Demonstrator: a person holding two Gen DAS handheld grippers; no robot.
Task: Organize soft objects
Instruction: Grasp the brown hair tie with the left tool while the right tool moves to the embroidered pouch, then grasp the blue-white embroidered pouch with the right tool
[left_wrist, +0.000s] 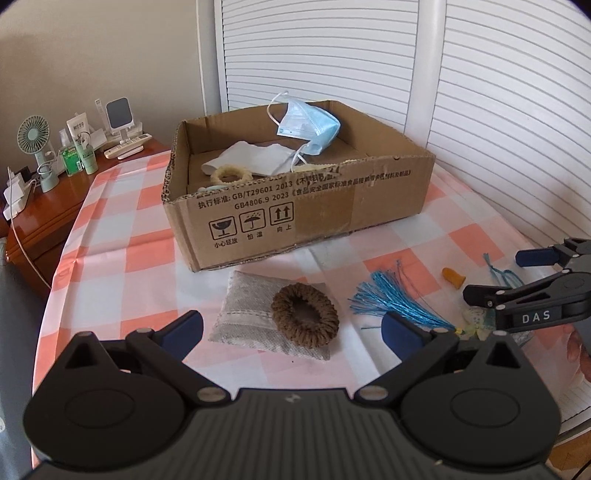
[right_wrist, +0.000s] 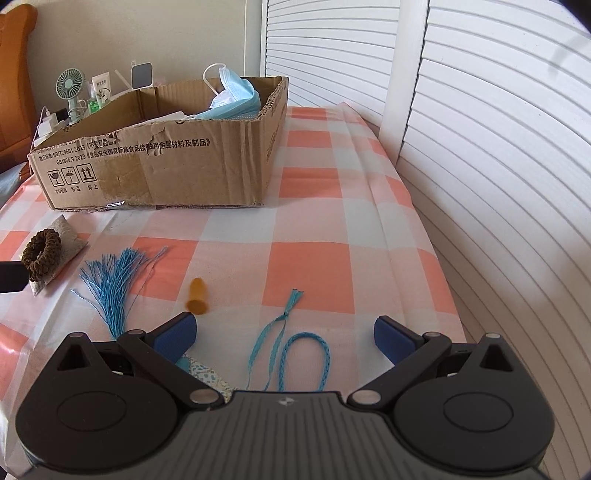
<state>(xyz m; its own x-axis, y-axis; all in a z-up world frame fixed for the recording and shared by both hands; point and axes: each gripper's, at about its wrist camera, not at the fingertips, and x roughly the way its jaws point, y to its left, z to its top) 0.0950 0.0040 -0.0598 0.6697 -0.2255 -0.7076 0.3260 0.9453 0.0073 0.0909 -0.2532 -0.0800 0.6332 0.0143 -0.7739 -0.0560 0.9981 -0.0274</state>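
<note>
A cardboard box (left_wrist: 314, 218) (right_wrist: 166, 173) holds a blue face mask (left_wrist: 308, 123) (right_wrist: 236, 98), a white cloth (left_wrist: 255, 157) and a beige ring (left_wrist: 231, 174). My left gripper (left_wrist: 291, 328) is open and empty, just in front of a brown scrunchie (left_wrist: 305, 315) (right_wrist: 40, 253) lying on a grey sachet (left_wrist: 258, 321). My right gripper (right_wrist: 284, 334) (left_wrist: 506, 271) is open and empty over a blue braided cord (right_wrist: 295, 350). A blue tassel (left_wrist: 397, 301) (right_wrist: 110, 288) and an orange finger cot (left_wrist: 453, 277) (right_wrist: 197, 295) lie between them.
The table has a pink and white checked cloth (right_wrist: 314, 229). A wooden side cabinet (left_wrist: 40, 214) at the left carries a small fan (left_wrist: 37, 147), bottles and chargers. White louvred doors (right_wrist: 498, 147) stand close behind and to the right. A patterned item (right_wrist: 205, 373) lies under my right gripper.
</note>
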